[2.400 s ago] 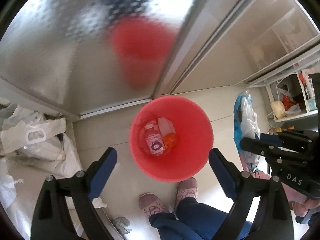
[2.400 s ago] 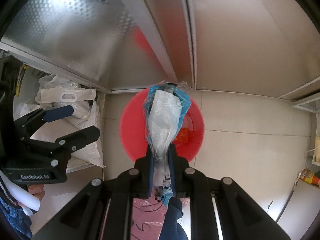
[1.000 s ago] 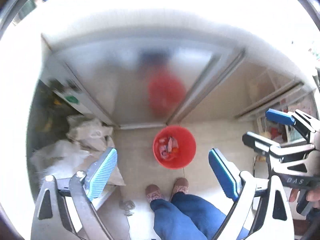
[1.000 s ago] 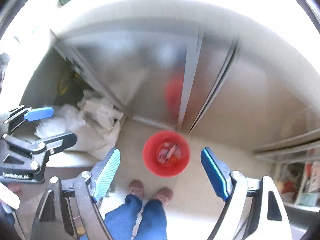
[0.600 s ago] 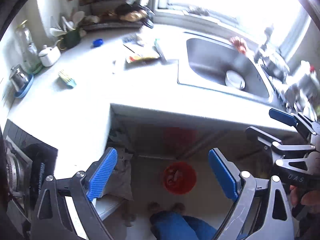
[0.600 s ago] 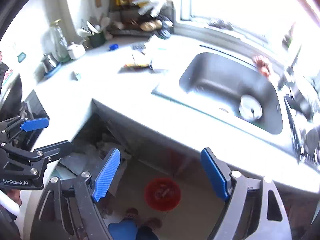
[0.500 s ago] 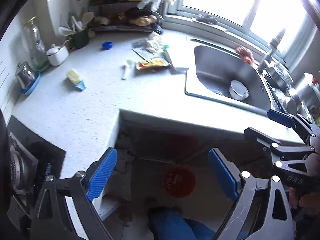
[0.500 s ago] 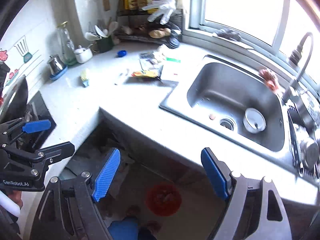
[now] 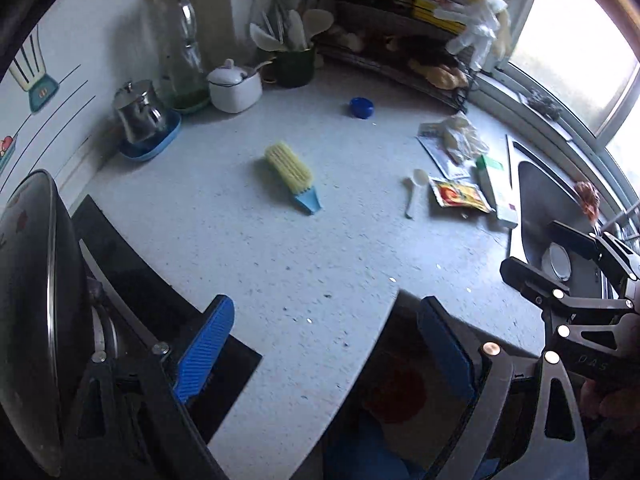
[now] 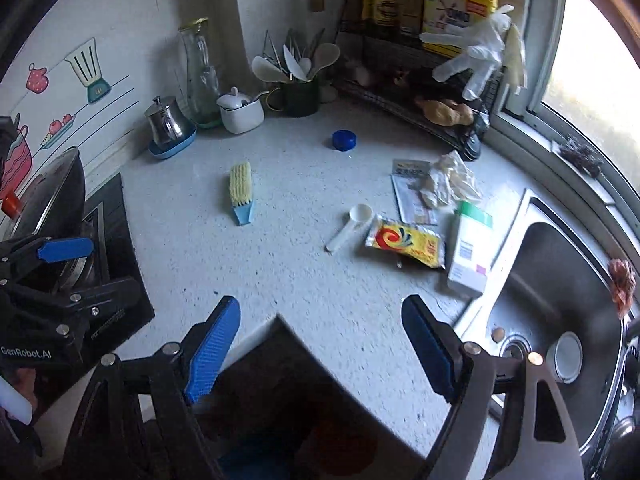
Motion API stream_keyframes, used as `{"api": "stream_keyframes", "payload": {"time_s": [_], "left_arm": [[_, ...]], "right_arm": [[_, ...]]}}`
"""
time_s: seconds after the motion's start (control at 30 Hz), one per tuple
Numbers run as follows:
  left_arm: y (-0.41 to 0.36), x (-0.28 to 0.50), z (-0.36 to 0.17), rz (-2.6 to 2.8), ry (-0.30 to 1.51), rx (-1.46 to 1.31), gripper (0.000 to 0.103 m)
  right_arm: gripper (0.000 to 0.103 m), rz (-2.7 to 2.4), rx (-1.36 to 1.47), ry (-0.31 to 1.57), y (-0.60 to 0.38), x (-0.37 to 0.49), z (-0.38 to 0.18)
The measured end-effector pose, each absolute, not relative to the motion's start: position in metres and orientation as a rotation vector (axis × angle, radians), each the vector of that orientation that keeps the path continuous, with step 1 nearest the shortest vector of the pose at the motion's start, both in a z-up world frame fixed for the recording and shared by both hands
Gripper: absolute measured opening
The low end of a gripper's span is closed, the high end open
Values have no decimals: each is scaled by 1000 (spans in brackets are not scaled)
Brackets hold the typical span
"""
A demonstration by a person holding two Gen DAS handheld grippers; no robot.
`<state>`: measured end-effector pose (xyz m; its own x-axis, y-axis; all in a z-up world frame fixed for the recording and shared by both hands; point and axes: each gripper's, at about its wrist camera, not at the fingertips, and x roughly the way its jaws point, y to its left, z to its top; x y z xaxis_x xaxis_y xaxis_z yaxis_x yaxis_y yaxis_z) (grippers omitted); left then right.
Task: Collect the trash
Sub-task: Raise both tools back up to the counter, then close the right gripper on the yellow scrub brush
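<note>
The speckled grey countertop (image 10: 304, 272) fills the middle of the frame. On it lie a yellow brush (image 10: 240, 192) centre left, a blue cap (image 10: 343, 140) above, and at centre right a white scoop (image 10: 349, 226), a yellow sachet (image 10: 406, 242), a white box (image 10: 469, 254) and crumpled wrappers (image 10: 436, 188) (partly overlapping).

Packet (image 10: 405, 242) on counter (image 10: 280, 264) between spoon (image 10: 348, 226) and box (image 10: 470, 254); sink (image 10: 560, 280) right.

countertop (image 10: 280, 264): white, grey-speckled | brush (image 10: 241, 192): yellow bristles, blue handle | cap (image 10: 343, 139): blue | sachet (image 10: 405, 242): yellow, red swirl | bin (image 9: 394, 396): red
</note>
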<state>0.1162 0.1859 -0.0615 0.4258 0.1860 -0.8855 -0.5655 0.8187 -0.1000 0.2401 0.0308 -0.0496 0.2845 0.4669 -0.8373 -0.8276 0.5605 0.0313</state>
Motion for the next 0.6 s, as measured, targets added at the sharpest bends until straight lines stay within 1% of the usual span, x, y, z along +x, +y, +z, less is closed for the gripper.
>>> {"api": "stream_keyframes", "payload": {"time_s": [0.3, 0.43, 0.6], "left_arm": [[287, 143, -92, 609, 1122, -510, 92], [312, 158, -108, 653, 1162, -540, 92], [329, 169, -128, 651, 1212, -572, 92]], "right_arm": [[82, 1013, -542, 1039, 152, 283, -86], [82, 1043, -576, 1084, 191, 297, -103], [82, 1072, -615, 1148, 215, 312, -130]]}}
